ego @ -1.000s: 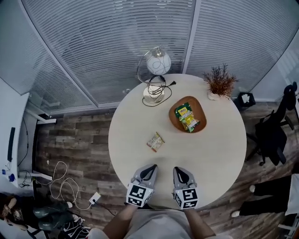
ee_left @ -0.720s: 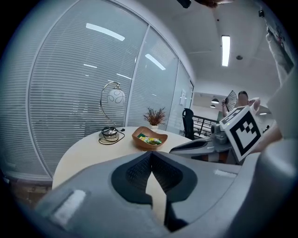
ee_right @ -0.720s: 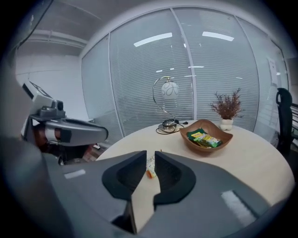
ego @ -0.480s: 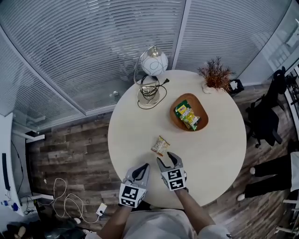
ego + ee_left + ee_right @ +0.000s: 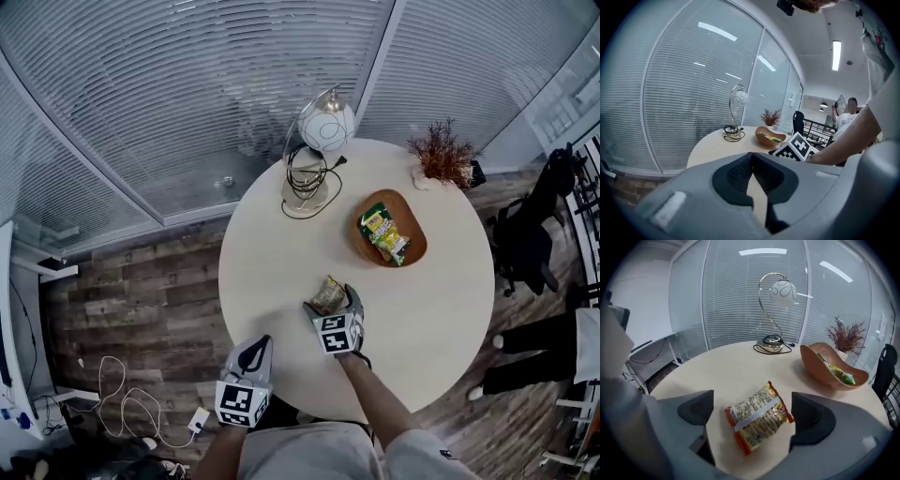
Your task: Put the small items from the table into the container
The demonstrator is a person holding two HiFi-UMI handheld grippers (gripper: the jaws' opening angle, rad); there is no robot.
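Note:
An orange and yellow snack packet [image 5: 328, 293] [image 5: 758, 423] lies flat on the round white table [image 5: 272, 262]. My right gripper [image 5: 332, 302] [image 5: 754, 416] reaches down over it. Its jaws are opening wide, with the packet between them and a gap on both sides. A brown wooden bowl [image 5: 415, 242] [image 5: 825, 369] holding green packets [image 5: 384, 232] sits farther back on the right. My left gripper [image 5: 251, 352] [image 5: 751, 164] hangs at the table's near left edge, shut and holding nothing.
A globe lamp [image 5: 325, 127] with a coiled cord [image 5: 307, 178] stands at the table's far side. A dried plant [image 5: 442, 157] stands at the back right. A dark chair [image 5: 530, 246] stands beyond the table's right edge. Window blinds run behind.
My right gripper has gone forward and down over the table to the snack packet, and its jaws have opened from shut. My left gripper has drawn back to the table's near left edge.

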